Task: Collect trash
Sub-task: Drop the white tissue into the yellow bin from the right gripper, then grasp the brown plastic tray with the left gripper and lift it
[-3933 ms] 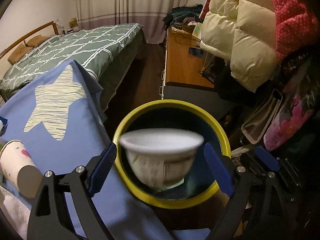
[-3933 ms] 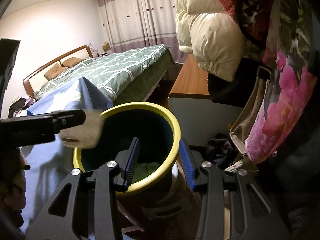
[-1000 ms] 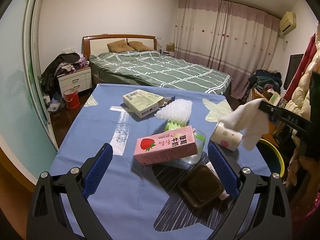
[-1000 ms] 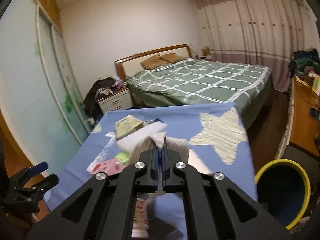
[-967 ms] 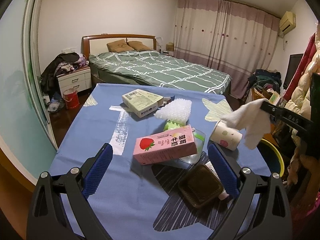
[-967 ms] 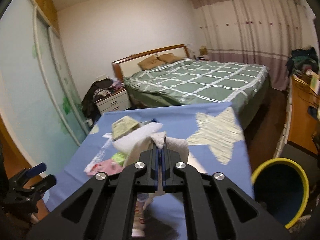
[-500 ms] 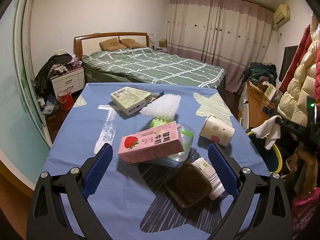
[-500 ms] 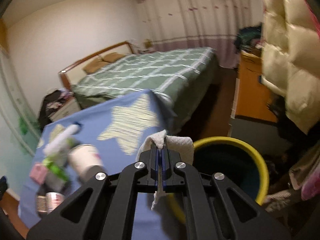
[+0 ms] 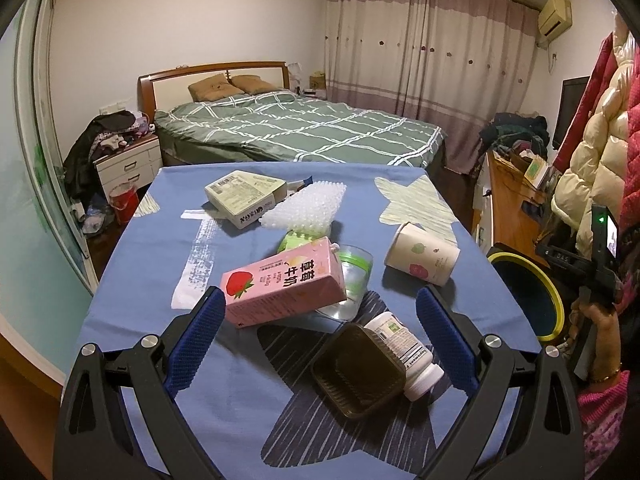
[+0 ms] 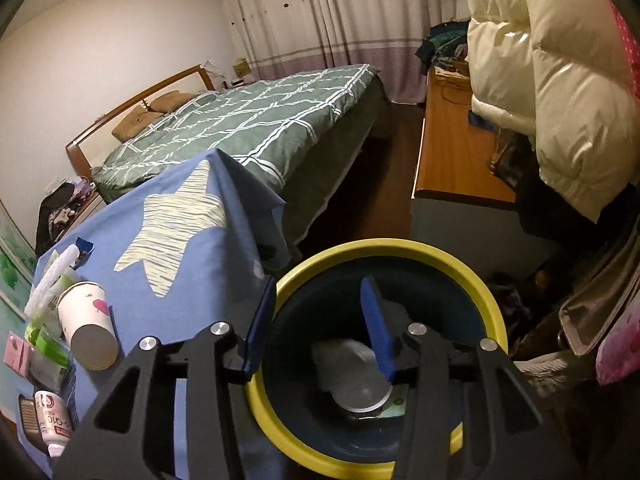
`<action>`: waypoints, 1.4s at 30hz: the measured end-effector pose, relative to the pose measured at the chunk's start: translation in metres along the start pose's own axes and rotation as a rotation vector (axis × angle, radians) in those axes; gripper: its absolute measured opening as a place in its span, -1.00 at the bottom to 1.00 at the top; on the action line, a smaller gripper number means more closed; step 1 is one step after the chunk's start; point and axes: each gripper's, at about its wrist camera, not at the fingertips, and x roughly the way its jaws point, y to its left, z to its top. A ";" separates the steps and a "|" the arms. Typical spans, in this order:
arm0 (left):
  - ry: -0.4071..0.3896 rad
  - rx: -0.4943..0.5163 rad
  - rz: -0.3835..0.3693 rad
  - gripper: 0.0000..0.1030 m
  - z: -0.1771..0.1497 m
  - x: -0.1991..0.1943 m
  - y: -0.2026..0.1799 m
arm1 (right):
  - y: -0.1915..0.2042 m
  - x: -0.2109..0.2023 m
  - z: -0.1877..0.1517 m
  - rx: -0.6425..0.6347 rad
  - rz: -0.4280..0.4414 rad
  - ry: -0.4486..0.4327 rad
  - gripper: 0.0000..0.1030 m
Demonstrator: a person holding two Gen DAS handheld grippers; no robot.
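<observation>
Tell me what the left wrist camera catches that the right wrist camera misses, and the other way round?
Only the left view shows the white bumpy packaging, the cream box and the curtains' air conditioner. Only the right view looks down into the yellow-rimmed bin, where trash lies at the bottom under the open right tool. Both show the paper cup, the pink carton, the white bottle, the blue tablecloth and the bed. The left tool is open too.
</observation>
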 end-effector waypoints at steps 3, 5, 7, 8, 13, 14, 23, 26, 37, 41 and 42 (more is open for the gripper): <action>0.005 -0.001 -0.002 0.84 -0.001 0.002 0.000 | -0.001 -0.003 -0.001 -0.001 -0.002 -0.006 -0.11; 0.011 0.002 -0.005 0.84 -0.002 0.004 0.000 | 0.003 -0.004 -0.001 -0.009 0.000 -0.011 -0.05; 0.017 0.006 -0.009 0.84 -0.005 0.005 -0.002 | 0.006 -0.006 -0.002 -0.013 0.006 -0.013 -0.03; 0.022 0.009 -0.012 0.84 -0.007 0.006 -0.003 | 0.007 -0.006 -0.002 -0.013 0.008 -0.012 -0.03; 0.071 0.024 -0.050 0.84 -0.023 0.015 -0.009 | 0.016 -0.010 -0.007 -0.023 0.027 -0.011 -0.03; 0.080 0.029 -0.055 0.84 -0.027 0.017 -0.011 | 0.017 -0.011 -0.008 -0.024 0.032 -0.012 -0.03; 0.126 0.074 -0.068 0.84 -0.049 0.035 -0.021 | 0.026 -0.017 -0.017 -0.031 0.060 -0.010 -0.02; 0.134 0.071 -0.071 0.84 -0.051 0.044 -0.016 | 0.028 -0.017 -0.019 -0.034 0.069 -0.006 -0.02; 0.165 0.055 -0.188 0.84 -0.054 0.074 -0.006 | 0.033 -0.017 -0.023 -0.043 0.083 0.000 -0.02; 0.163 0.063 -0.223 0.84 -0.053 0.076 -0.005 | 0.036 -0.018 -0.023 -0.050 0.089 -0.001 -0.02; 0.161 0.069 -0.226 0.84 -0.053 0.076 -0.006 | 0.036 -0.018 -0.023 -0.050 0.091 -0.002 -0.02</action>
